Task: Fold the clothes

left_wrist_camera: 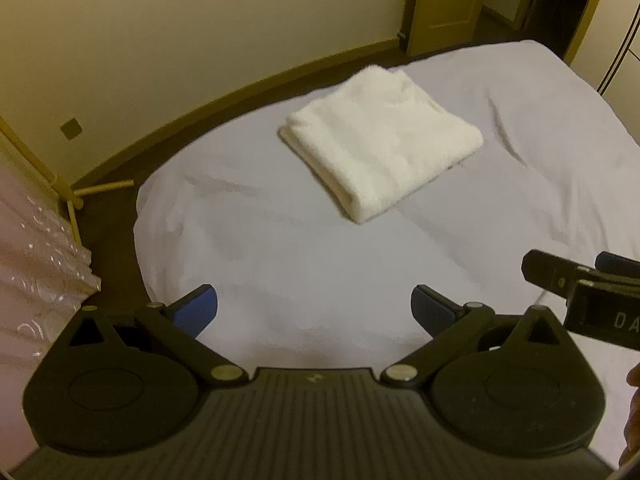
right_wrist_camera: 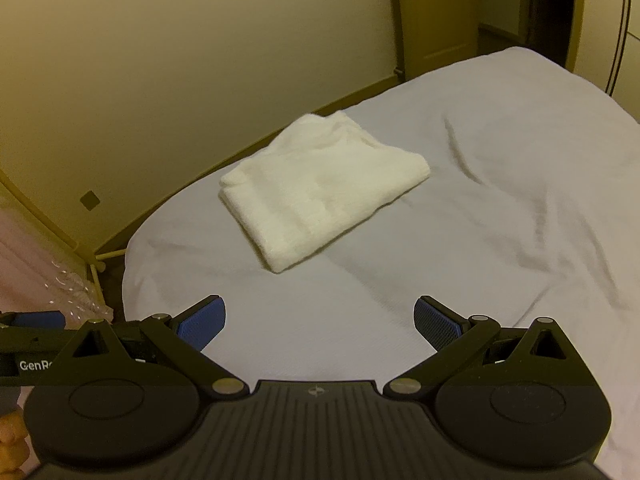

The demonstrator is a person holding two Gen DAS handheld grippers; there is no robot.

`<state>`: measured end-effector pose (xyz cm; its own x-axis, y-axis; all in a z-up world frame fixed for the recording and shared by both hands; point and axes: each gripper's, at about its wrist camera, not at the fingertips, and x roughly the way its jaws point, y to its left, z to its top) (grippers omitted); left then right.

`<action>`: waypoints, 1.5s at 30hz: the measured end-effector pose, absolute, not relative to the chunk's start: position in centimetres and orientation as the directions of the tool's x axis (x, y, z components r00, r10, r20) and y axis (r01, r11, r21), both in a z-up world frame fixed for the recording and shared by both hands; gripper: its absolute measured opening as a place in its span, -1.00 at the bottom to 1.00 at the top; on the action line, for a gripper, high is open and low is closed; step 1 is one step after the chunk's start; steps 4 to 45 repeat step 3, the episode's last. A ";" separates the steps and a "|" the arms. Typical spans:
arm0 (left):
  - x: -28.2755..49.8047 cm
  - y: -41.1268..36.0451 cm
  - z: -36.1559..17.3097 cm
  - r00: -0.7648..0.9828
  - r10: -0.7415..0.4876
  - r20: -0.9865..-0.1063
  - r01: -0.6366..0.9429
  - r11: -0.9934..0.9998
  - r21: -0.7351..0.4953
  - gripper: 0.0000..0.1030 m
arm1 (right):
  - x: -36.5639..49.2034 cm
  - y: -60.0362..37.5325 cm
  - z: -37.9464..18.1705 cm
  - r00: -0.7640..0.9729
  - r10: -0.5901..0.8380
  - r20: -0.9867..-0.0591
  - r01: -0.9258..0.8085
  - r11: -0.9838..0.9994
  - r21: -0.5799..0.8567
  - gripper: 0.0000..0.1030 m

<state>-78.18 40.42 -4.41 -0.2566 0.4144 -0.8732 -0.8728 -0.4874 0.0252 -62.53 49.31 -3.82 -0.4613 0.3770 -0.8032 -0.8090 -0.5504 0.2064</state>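
On the far left, by the wall, sits some shiny pink plastic wrap (left_wrist_camera: 36,248). Next comes the left gripper (left_wrist_camera: 314,306), and its jaws are wide apart with nothing in them. It hangs over the near end of the bed (left_wrist_camera: 280,280). In the middle of the bed lies one white cloth (left_wrist_camera: 384,142), folded into a neat thick square. It is well apart from both grippers. The right gripper (right_wrist_camera: 320,320) is spread wide too, and holds nothing.

I think the fold looks done. If one more fold is wanted, both grippers should pinch the two near corners and lift them together, so the layers do not slide.

I count one cloth, one bed, two grippers.
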 end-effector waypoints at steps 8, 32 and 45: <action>-77.9 40.4 -3.9 -0.265 0.430 -0.863 -0.876 -0.482 0.029 0.98 | -62.4 49.3 -3.7 -0.462 0.380 -0.802 -0.811 -0.548 0.207 1.00; -77.9 40.4 -3.9 -0.265 0.430 -0.863 -0.876 -0.482 0.029 0.98 | -62.4 49.3 -3.7 -0.462 0.380 -0.802 -0.811 -0.548 0.207 1.00; -77.9 40.4 -3.9 -0.265 0.430 -0.863 -0.876 -0.482 0.029 0.98 | -62.4 49.3 -3.7 -0.462 0.380 -0.802 -0.811 -0.548 0.207 1.00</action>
